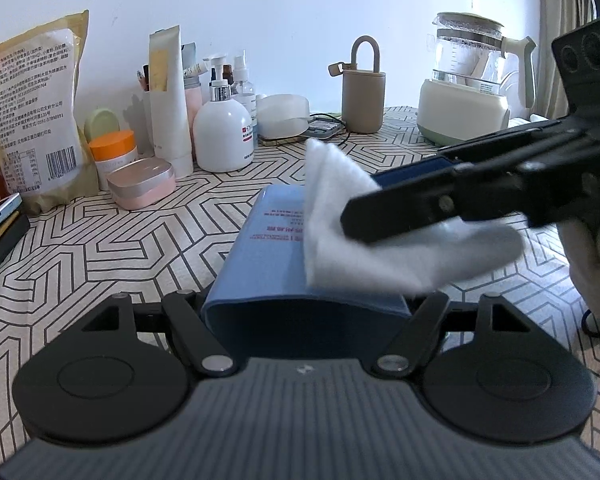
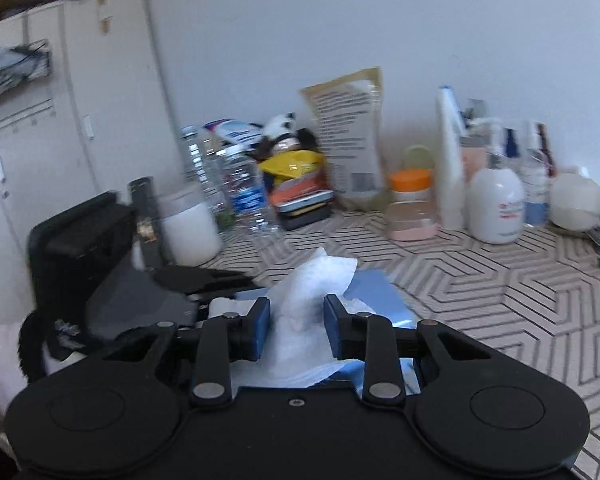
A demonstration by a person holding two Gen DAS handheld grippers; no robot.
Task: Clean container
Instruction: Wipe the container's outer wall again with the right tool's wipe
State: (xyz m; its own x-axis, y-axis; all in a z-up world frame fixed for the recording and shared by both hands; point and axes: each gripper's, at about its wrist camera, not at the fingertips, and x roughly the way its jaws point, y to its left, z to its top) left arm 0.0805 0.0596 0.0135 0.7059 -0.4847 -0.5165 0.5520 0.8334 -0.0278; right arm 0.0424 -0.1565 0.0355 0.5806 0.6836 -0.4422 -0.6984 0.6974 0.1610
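Note:
A blue rectangular container (image 1: 272, 256) with red print lies on its side between my left gripper's (image 1: 306, 320) fingers, which are shut on its near end. My right gripper (image 2: 296, 330) is shut on a white wipe (image 2: 312, 300). In the left wrist view the right gripper (image 1: 364, 216) reaches in from the right and holds the wipe (image 1: 340, 232) against the container's top face. In the right wrist view the container (image 2: 374, 292) shows as a blue surface under the wipe, with the left gripper's black body (image 2: 100, 264) at the left.
The patterned tablecloth (image 1: 120, 248) carries clutter along the wall: a snack bag (image 1: 36, 120), orange-lidded jar (image 1: 114, 152), pink case (image 1: 142, 184), white pump bottle (image 1: 224, 132), taupe canister (image 1: 362, 96), glass kettle (image 1: 468, 80). Water bottles (image 2: 244, 192) and a white jar (image 2: 190, 232) stand at the left.

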